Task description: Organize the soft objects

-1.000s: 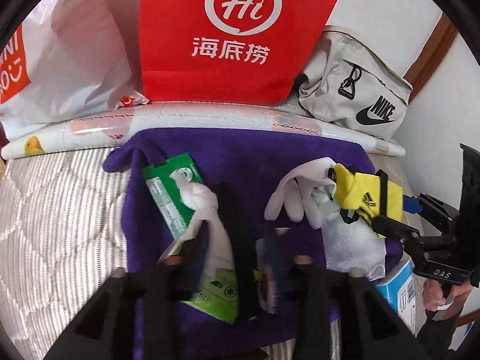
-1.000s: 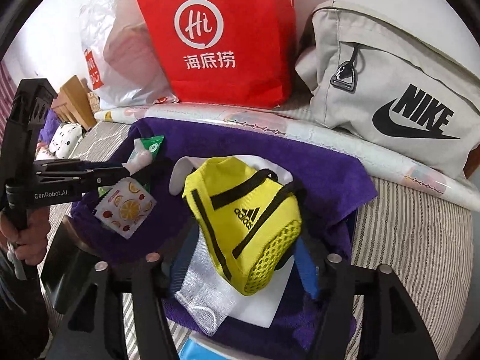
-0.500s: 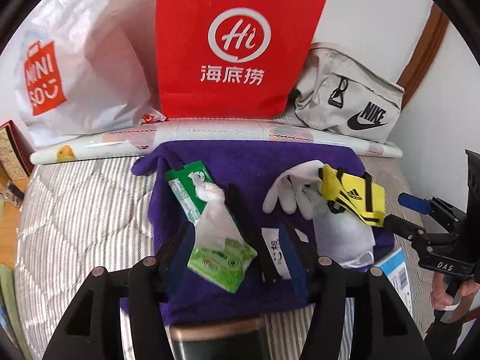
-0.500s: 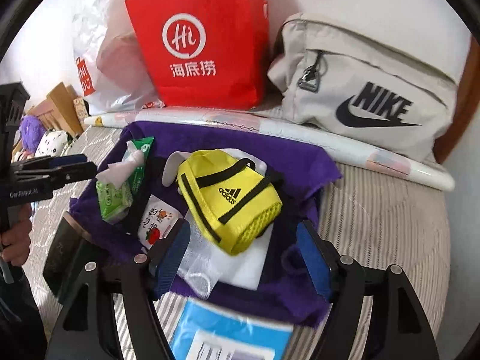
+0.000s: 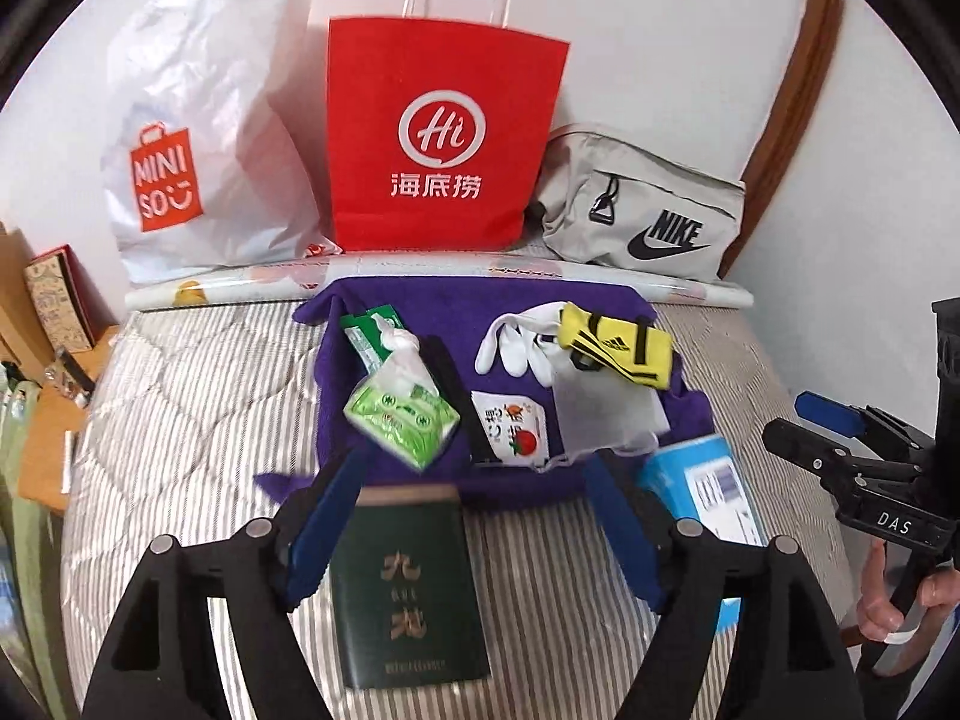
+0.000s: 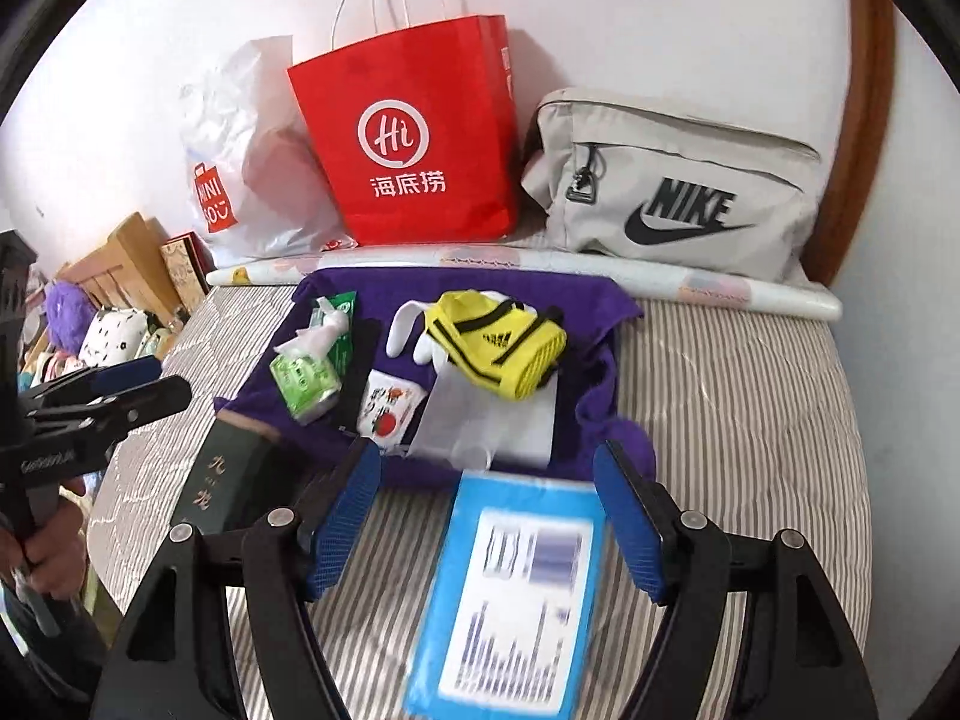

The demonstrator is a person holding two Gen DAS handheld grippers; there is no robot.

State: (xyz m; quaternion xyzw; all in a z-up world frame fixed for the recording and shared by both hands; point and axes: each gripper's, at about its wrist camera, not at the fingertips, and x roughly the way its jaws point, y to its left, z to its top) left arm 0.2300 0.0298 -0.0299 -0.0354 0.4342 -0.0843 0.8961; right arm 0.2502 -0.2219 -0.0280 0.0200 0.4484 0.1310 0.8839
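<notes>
The left claw (image 5: 465, 516) is opening wide with nothing between its blue pads; the right claw (image 6: 489, 510) is standing wide and empty too. Both are hovering over the striped bed (image 6: 750, 420), low in their frames, with the purple towel (image 5: 456, 306) lying ahead, toward frame centre. On it, the green tissue pack (image 5: 399, 420) is sitting left of centre in the left view, its long axis running diagonally from upper left to lower right, white tissue sprouting out. The yellow pouch (image 6: 498, 342) is lying nearer the right claw, resting on white gloves (image 6: 405, 324), soft and crumpled.
</notes>
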